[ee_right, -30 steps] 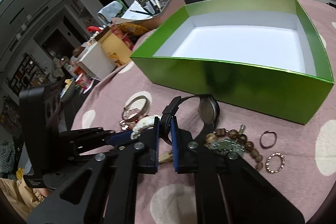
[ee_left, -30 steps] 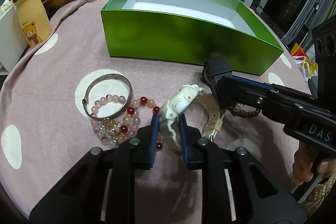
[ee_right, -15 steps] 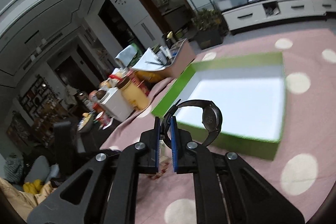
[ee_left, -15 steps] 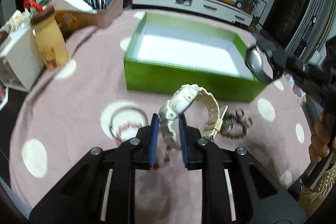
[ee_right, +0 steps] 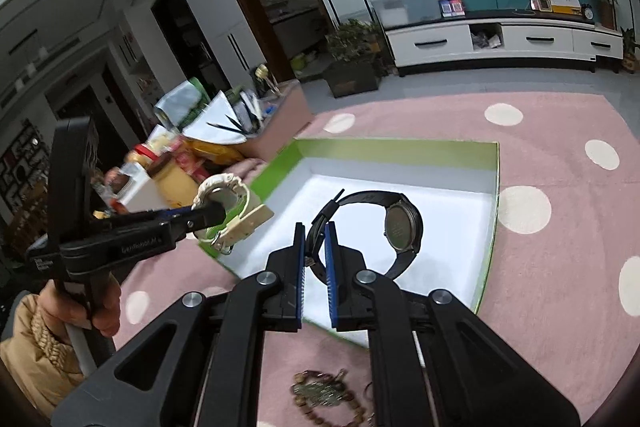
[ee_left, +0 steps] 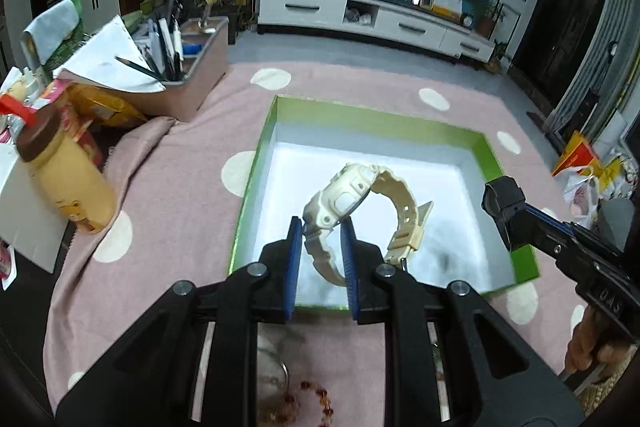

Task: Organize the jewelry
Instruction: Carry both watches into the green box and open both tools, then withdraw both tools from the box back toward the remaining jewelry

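My left gripper (ee_left: 321,223) is shut on the strap of a cream watch (ee_left: 346,195) and holds it in the air over the open green box (ee_left: 256,179) with a white floor. My right gripper (ee_right: 315,227) is shut on the strap of a black watch (ee_right: 402,223), also held above the box (ee_right: 490,259). The right gripper also shows at the right of the left wrist view (ee_left: 505,203). The cream watch shows in the right wrist view (ee_right: 224,193). A beaded bracelet (ee_left: 308,397) and a brown bead bracelet (ee_right: 324,393) lie on the pink cloth in front of the box.
A pink dotted tablecloth (ee_left: 168,195) covers the table. At the left stand a tan bottle (ee_left: 68,183), a white box (ee_left: 20,211) and a bin of pens and papers (ee_left: 176,67). A metal bangle (ee_left: 280,373) lies by the beads.
Both grippers have lifted their watches off the cloth and carried them forward over the green box. The bracelets stay on the cloth, now below the grippers.
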Demonstrator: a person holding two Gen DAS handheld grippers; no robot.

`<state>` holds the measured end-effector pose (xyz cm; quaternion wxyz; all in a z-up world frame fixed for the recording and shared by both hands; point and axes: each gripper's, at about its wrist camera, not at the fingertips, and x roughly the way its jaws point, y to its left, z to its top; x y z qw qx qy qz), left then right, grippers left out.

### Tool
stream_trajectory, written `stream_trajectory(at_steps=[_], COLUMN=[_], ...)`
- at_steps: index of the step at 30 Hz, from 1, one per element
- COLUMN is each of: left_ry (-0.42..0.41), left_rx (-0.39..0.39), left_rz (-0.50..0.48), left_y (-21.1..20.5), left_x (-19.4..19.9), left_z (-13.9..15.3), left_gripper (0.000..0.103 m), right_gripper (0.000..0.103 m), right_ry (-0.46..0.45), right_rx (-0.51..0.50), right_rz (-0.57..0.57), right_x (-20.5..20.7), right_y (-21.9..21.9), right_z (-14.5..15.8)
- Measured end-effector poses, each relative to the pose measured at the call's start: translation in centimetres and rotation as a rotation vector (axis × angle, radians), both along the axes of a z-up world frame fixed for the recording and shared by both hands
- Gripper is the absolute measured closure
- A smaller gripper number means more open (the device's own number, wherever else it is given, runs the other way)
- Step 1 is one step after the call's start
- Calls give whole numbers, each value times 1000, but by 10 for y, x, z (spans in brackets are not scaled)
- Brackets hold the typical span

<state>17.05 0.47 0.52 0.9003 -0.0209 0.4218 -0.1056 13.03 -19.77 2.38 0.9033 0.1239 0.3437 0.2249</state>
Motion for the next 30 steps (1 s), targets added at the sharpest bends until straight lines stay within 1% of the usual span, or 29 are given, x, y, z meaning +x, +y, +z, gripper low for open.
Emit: stream_trajectory(at_steps=[2,3,5,6,8,9,11,14,16,18,21,23,25,30], left_ry=[24,34,32,26,9,1,-15,-33,-36,-28,6,27,56,100], left_rx=[19,25,38,41,42,41,43,40,41,39,31,30,30,22], left_rz=[2,-1,2,1,0,0,3,9,11,19,33,43,55,72], left_y=[-4,-6,-9,-9,-8,-6,-3,5,9,16,27,33,38,45], left_x=[8,10,11,11,6,3,-4,-23,-37,-52,-76,-87,-104,-127], left_z=[-9,-13,-16,-16,-14,-13,-9,-8,-10,-14,-26,-31,-39,-49], left_gripper=[83,80,61,57,44,42,32,25,25,22,19,15,15,13], right_gripper=[93,90,71,68,62,62,61,60,60,60,60,59,59,59], right_ry=[21,27,37,31,18,14,3,-8,-3,11,29,41,49,47], right_rx=[-24,-32,-23,-15,1,14,30,30,25,13,-13,-38,-59,-133], right_rz=[-3,-10,-25,-32,-55,-67,-91,-133,-152,-181,-202,-208,-207,-197], right_x=[6,7,7,5,-4,-10,-24,-50,-69,-88,-112,-123,-133,-154], right_y=[1,1,-2,-5,-14,-19,-27,-34,-36,-37,-35,-32,-28,-17], right_z=[-7,-9,-12,-12,-9,-7,-3,-1,-3,-8,-16,-20,-23,-27])
